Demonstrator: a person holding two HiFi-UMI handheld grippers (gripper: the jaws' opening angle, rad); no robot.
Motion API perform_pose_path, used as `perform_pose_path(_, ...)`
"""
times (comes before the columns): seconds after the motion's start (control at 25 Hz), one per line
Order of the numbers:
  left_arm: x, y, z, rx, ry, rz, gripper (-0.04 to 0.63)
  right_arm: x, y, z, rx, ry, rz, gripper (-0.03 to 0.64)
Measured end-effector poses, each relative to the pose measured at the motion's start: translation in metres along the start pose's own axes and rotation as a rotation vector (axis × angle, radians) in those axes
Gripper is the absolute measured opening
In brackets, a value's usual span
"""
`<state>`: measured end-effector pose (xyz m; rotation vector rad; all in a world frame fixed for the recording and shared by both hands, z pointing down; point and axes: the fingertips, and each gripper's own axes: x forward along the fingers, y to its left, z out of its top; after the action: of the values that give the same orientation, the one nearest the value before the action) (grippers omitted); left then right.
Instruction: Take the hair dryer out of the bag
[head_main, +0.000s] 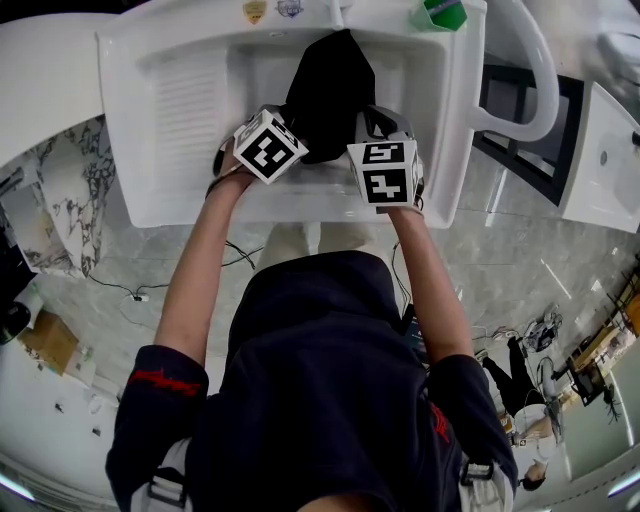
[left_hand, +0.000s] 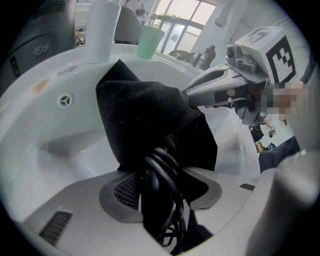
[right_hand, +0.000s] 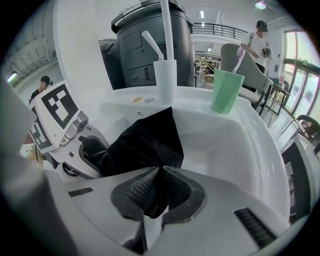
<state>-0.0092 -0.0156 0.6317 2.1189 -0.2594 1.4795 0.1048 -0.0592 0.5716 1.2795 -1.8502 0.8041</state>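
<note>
A black cloth bag (head_main: 330, 90) hangs over the white sink (head_main: 180, 90), pulled up between both grippers. My left gripper (left_hand: 165, 192) has its jaws held wide on a black bundle, the hair dryer (left_hand: 162, 175) with its coiled cord, at the bag's (left_hand: 145, 115) lower end. The dryer's body is mostly hidden by the cloth. My right gripper (right_hand: 157, 192) is shut on a pinch of the bag's fabric (right_hand: 145, 142). In the head view the left gripper (head_main: 285, 135) and the right gripper (head_main: 385, 140) sit close together at the bag's near side.
A green cup (right_hand: 226, 91) and a white cup (right_hand: 165, 80) with a toothbrush stand on the sink's far rim. A dark grey machine (right_hand: 150, 45) stands behind them. The sink's rim (head_main: 300, 205) lies just below my hands. Bystanders show far off.
</note>
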Motion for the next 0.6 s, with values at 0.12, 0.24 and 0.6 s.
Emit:
perform_pose_path(0.12,-0.003,-0.002,-0.001,0.008,0.002,-0.008,0.221,-0.001,-0.003,0.002,0.005,-0.004,-0.010,0.043)
perform_pose_path(0.24,-0.006,-0.004,-0.001,0.025,0.010,-0.015,0.221,-0.002,-0.005,0.003,0.011,-0.007,-0.023,0.043)
perform_pose_path(0.6,-0.014,-0.010,-0.009,0.062,0.037,-0.050,0.221,-0.002,-0.007,0.002,-0.004,0.003,-0.040,0.043)
